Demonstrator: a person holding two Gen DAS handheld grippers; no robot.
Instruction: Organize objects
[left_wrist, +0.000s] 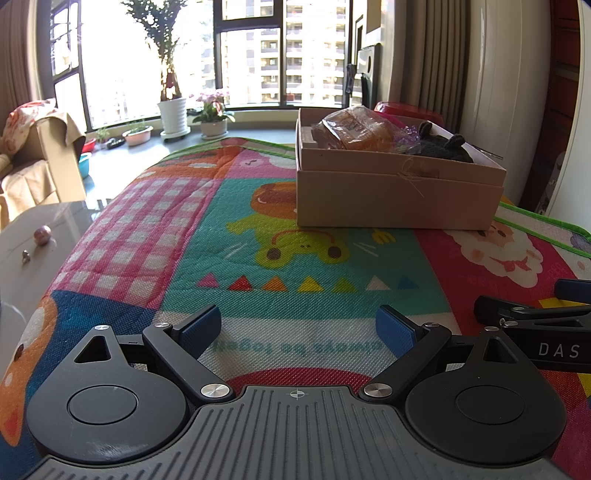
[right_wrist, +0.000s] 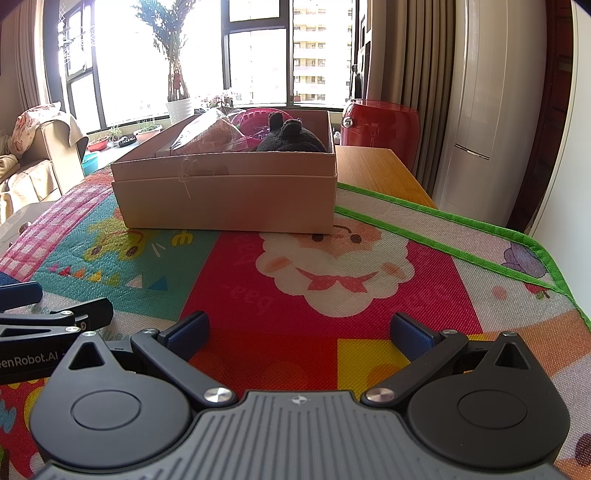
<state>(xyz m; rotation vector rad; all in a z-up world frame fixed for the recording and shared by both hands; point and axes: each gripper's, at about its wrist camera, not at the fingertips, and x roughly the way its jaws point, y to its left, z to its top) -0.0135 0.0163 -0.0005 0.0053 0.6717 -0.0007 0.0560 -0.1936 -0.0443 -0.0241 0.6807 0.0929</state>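
A tan cardboard box (left_wrist: 399, 192) stands on the colourful cartoon mat (left_wrist: 280, 258), ahead and to the right in the left wrist view, ahead and centre-left in the right wrist view (right_wrist: 225, 195). It holds a clear bag of orange snacks (left_wrist: 358, 129), a dark plush toy (right_wrist: 291, 138), a pink basket (right_wrist: 255, 118) and some purple wrapping (left_wrist: 404, 134). My left gripper (left_wrist: 298, 332) is open and empty, low over the mat. My right gripper (right_wrist: 300, 334) is open and empty beside it, over the red patch of the mat (right_wrist: 295, 295).
A red bin (right_wrist: 382, 125) stands behind the wooden table (right_wrist: 373, 166). A grey side table (left_wrist: 33, 240) with a small pink ball (left_wrist: 42, 235) is at the left. A draped chair (left_wrist: 40, 155), potted plants (left_wrist: 173, 114) and windows lie beyond.
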